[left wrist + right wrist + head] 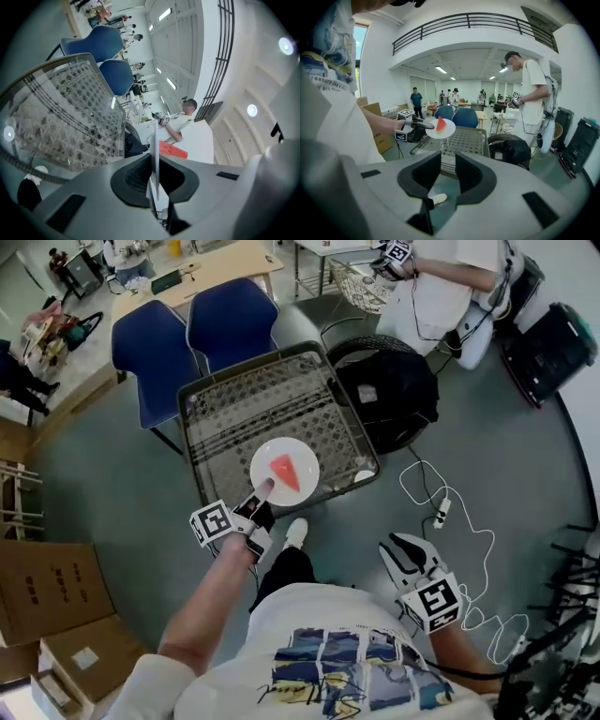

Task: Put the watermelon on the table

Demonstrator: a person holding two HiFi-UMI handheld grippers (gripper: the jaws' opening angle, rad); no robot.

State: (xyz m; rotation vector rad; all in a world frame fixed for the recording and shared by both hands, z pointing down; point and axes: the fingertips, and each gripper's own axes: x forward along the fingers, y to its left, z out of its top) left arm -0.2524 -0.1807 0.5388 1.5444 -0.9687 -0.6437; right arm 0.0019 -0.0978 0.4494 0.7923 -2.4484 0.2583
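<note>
A red watermelon slice (285,472) lies on a round white plate (269,457). My left gripper (262,489) is shut on the plate's near rim and holds it above the near part of the wire-mesh table (246,409). In the left gripper view the plate (155,154) shows edge-on between the closed jaws of the left gripper (154,174), with the watermelon (172,150) beyond. My right gripper (399,551) hangs open and empty at my right side, off the table. The right gripper view shows its jaws (447,165) apart, and farther off the left gripper (412,127), the plate (446,131) and the slice (440,123).
Two blue chairs (155,345) (232,320) stand behind the table. A black bag (389,390) sits at its right. A white cable with a power strip (442,513) lies on the floor. Cardboard boxes (47,589) are at the left. Another person (450,282) stands at the back.
</note>
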